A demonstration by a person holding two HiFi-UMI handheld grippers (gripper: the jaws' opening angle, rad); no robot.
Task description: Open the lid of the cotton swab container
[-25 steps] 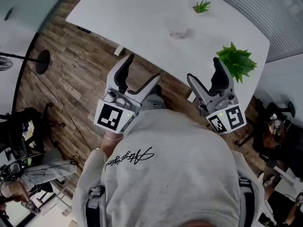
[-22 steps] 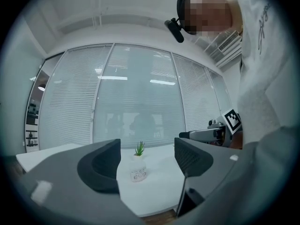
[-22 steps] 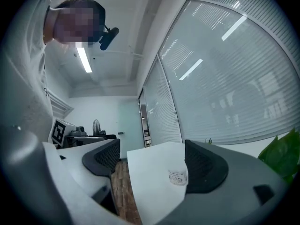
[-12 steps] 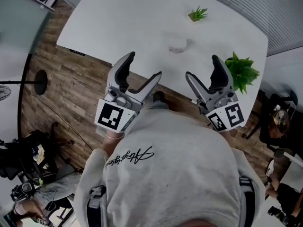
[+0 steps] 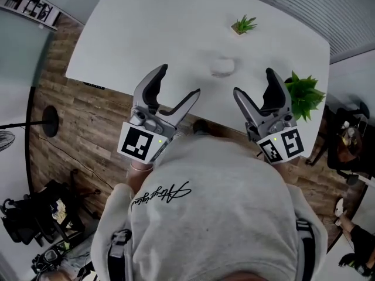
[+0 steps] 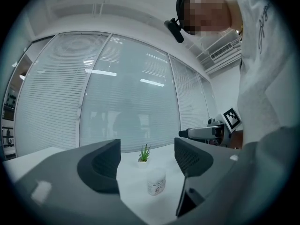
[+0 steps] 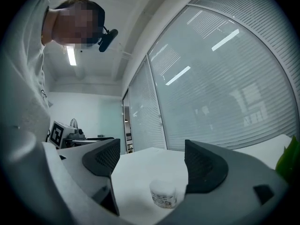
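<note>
The cotton swab container (image 5: 222, 67) is a small translucent white tub with its lid on, standing on the white table (image 5: 146, 34). It shows ahead of the jaws in the left gripper view (image 6: 156, 181) and in the right gripper view (image 7: 163, 194). My left gripper (image 5: 174, 85) is held level over the table's near edge, open and empty, to the left of and short of the tub. My right gripper (image 5: 255, 89) is level too, open and empty, to the right of and short of it.
A small potted plant (image 5: 242, 24) stands beyond the tub. A bigger leafy plant (image 5: 303, 95) stands at the table's right edge, close beside the right gripper. Wooden floor (image 5: 88, 127) lies below the near edge. Glass walls with blinds (image 6: 117, 93) rise behind the table.
Both grippers have come forward over the table's near edge, closer to the tub. Their jaws stand as wide as before.
</note>
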